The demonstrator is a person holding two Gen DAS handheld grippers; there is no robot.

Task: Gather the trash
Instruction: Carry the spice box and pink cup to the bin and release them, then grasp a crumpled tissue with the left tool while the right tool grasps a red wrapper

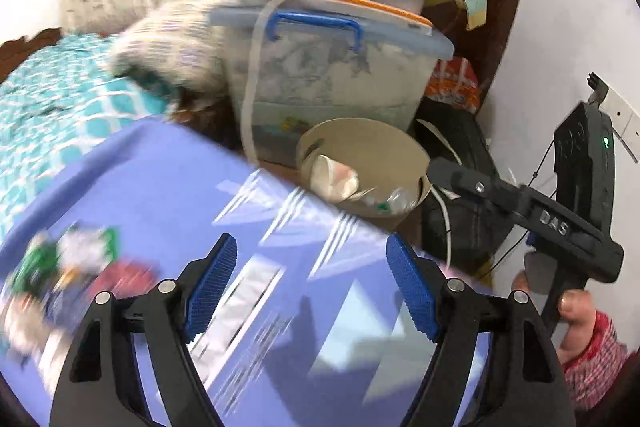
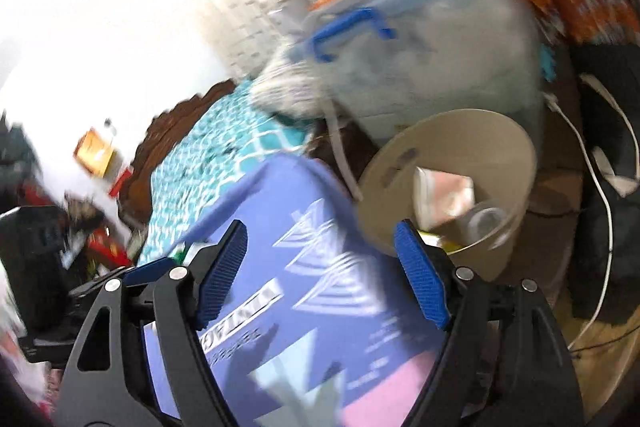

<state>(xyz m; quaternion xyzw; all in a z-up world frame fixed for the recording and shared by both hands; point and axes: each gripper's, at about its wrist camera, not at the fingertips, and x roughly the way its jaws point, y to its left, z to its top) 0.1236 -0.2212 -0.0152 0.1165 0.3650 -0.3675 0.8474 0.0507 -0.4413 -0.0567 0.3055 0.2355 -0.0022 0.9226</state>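
A beige round bin (image 1: 400, 143) stands past the far corner of a purple printed sheet (image 1: 168, 187). Inside it lie a crumpled paper cup (image 1: 334, 179) and a clear plastic piece (image 1: 396, 201). Blurred scraps of trash (image 1: 68, 267), green, white and red, lie on the sheet at the left. My left gripper (image 1: 312, 287) hangs open above the sheet with nothing between its blue pads. In the right wrist view my right gripper (image 2: 322, 271) is open too, empty, over the sheet (image 2: 300, 307) with the bin (image 2: 472, 147) just beyond its right finger. The right gripper also shows in the left wrist view (image 1: 520, 203).
A clear storage box with a blue handle (image 1: 332, 75) stands behind the bin, with another box stacked above. A teal patterned bedcover (image 1: 60, 95) lies to the left. White cables (image 2: 604, 211) trail over dark bags at the right. A person's hand in a red checked sleeve (image 1: 588, 343) holds the right gripper.
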